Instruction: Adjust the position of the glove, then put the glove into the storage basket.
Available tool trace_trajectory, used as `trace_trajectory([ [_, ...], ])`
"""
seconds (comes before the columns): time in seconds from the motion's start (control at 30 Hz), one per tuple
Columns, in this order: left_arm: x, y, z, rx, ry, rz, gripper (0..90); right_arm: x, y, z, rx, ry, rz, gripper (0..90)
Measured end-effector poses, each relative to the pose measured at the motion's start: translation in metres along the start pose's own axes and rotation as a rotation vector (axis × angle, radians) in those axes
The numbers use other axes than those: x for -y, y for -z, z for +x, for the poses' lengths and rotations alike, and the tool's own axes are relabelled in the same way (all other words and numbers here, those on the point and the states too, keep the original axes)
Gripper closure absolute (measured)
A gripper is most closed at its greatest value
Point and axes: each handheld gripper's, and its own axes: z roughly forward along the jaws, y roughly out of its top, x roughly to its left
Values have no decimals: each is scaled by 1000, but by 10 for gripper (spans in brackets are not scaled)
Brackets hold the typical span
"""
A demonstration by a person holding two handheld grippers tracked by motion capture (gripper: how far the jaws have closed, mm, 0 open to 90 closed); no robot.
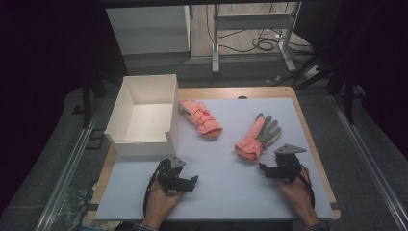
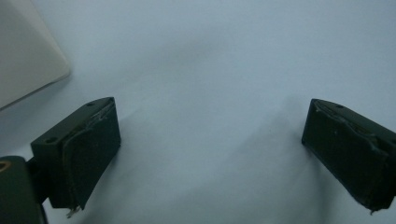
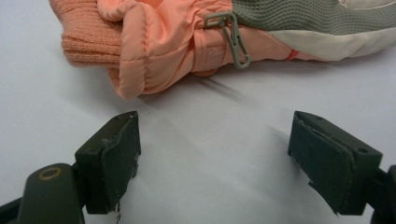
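While both grippers' jaws gape empty, right gripper near glove, white box beside second glove.

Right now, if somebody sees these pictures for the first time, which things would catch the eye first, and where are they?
Two salmon-pink gloves stand out on the pale blue mat: one glove lies beside the open white box at the table's left, and the other glove lies palm up just ahead of the right tool. The right tool's own view shows its jaws wide open, close to that glove's knitted cuff. The left tool is open above bare mat.
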Motion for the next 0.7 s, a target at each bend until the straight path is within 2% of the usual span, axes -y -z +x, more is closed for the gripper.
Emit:
trace_trajectory([
  [0.7,0,0,0,1,-4,4,44,-1,1,-1,-8,-7,1,179],
])
